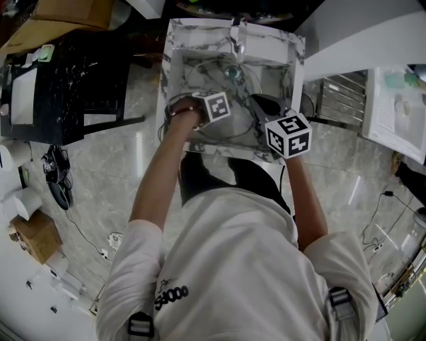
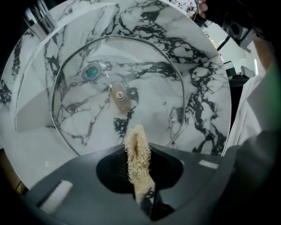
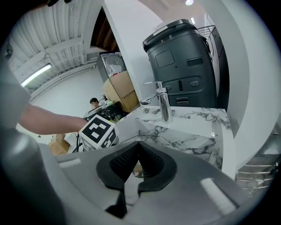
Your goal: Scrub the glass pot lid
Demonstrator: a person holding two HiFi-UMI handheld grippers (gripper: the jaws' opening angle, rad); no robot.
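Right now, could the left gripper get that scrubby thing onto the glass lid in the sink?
Probably yes. The left gripper is shut on the loofah, whose tip points at the glass lid standing tilted in the sink. Nothing lies between them. I cannot tell whether they touch.

Quick tally as I work: two grippers in my hands, left gripper (image 2: pixel 138 169) and right gripper (image 3: pixel 133 169), with a marker cube (image 1: pixel 214 106) on one and a second cube (image 1: pixel 289 134) on the other. Between them that's one loofah (image 2: pixel 138 151) and one glass pot lid (image 2: pixel 149 90) with its one knob (image 2: pixel 119 99). Around me I count one sink (image 1: pixel 287 63), one drain (image 2: pixel 92 72), one faucet (image 3: pixel 163 103), and what look like two cardboard boxes (image 1: pixel 60 20) (image 1: pixel 36 233), though that side is dim.
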